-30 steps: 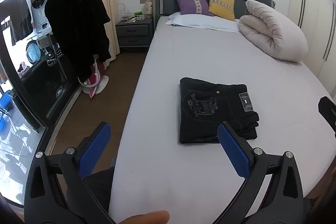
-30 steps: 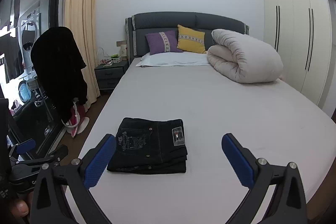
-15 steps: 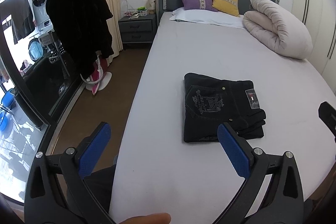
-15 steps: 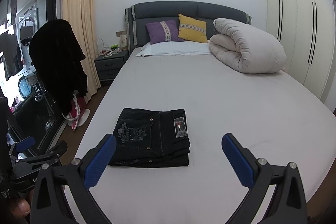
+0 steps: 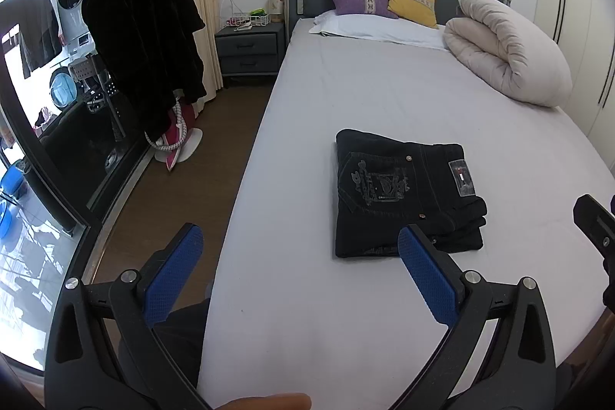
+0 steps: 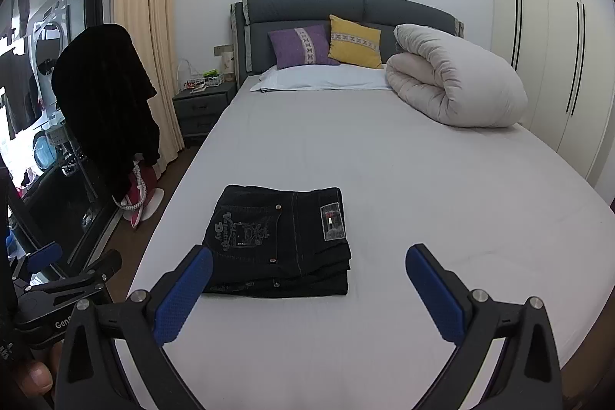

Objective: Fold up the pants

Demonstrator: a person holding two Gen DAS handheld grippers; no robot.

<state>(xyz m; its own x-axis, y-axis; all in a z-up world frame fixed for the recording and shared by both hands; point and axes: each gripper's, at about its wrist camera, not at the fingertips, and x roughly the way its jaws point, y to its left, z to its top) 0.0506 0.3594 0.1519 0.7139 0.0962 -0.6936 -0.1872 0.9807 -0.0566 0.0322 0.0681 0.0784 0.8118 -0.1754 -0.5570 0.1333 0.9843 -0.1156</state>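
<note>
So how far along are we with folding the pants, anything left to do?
It looks done: the black denim pants lie on the grey bed sheet as a compact rectangular stack, back pocket and label facing up. Nothing is in hand: the left gripper and right gripper are both open and empty, held short of the stack. At most, the slightly uneven layers at its right edge could be squared.

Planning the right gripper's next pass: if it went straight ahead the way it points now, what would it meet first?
Probably the bed sheet just right of the folded pants. The open right gripper holds nothing; depth is uncertain.
</note>
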